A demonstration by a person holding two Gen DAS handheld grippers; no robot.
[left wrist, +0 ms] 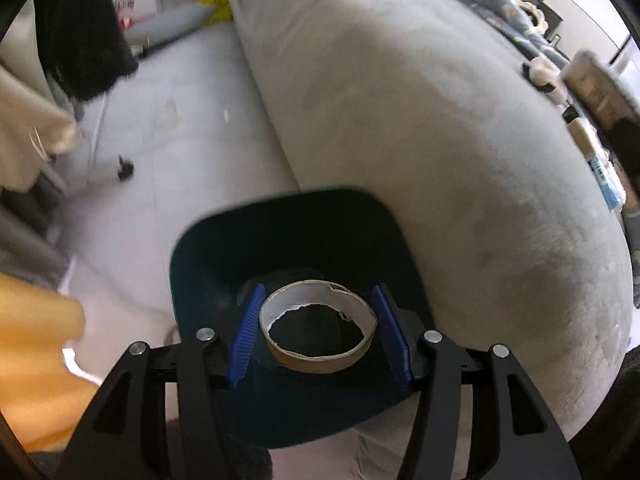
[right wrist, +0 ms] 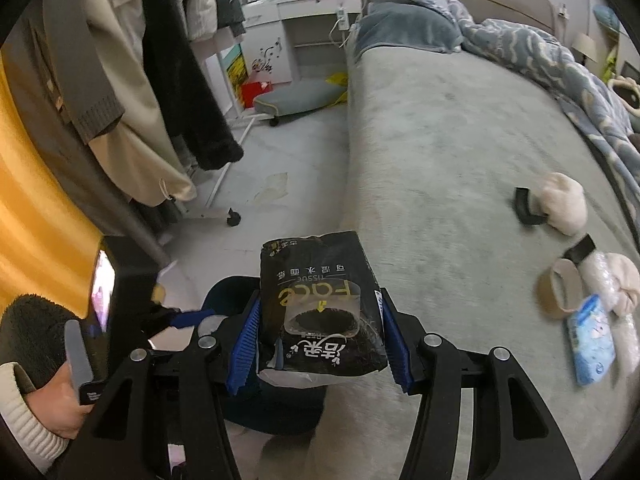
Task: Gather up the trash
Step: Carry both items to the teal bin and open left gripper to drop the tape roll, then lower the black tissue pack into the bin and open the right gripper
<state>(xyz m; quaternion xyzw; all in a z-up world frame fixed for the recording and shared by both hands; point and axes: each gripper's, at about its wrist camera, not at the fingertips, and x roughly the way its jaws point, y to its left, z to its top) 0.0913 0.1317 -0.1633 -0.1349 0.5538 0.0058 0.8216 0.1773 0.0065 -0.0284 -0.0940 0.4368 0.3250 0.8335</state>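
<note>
My left gripper (left wrist: 319, 334) is shut on an empty cardboard tape roll (left wrist: 318, 330) and holds it over the opening of a dark bin (left wrist: 288, 240) on the floor beside the bed. My right gripper (right wrist: 320, 332) is shut on a black tissue pack (right wrist: 320, 312) printed "Face", held above the bed's edge near the same bin (right wrist: 224, 292). Another cardboard roll (right wrist: 558, 288), a blue wet-wipe pack (right wrist: 590, 344) and a bubble-wrap piece (right wrist: 608, 276) lie on the bed to the right.
The grey bed (right wrist: 440, 140) fills the right side, with a blue blanket (right wrist: 540, 52) and plush slippers (right wrist: 560, 202). A clothes rack with hanging coats (right wrist: 132, 80) stands left. A wheeled stool (right wrist: 296, 96) and white desk (right wrist: 312, 12) are at the back.
</note>
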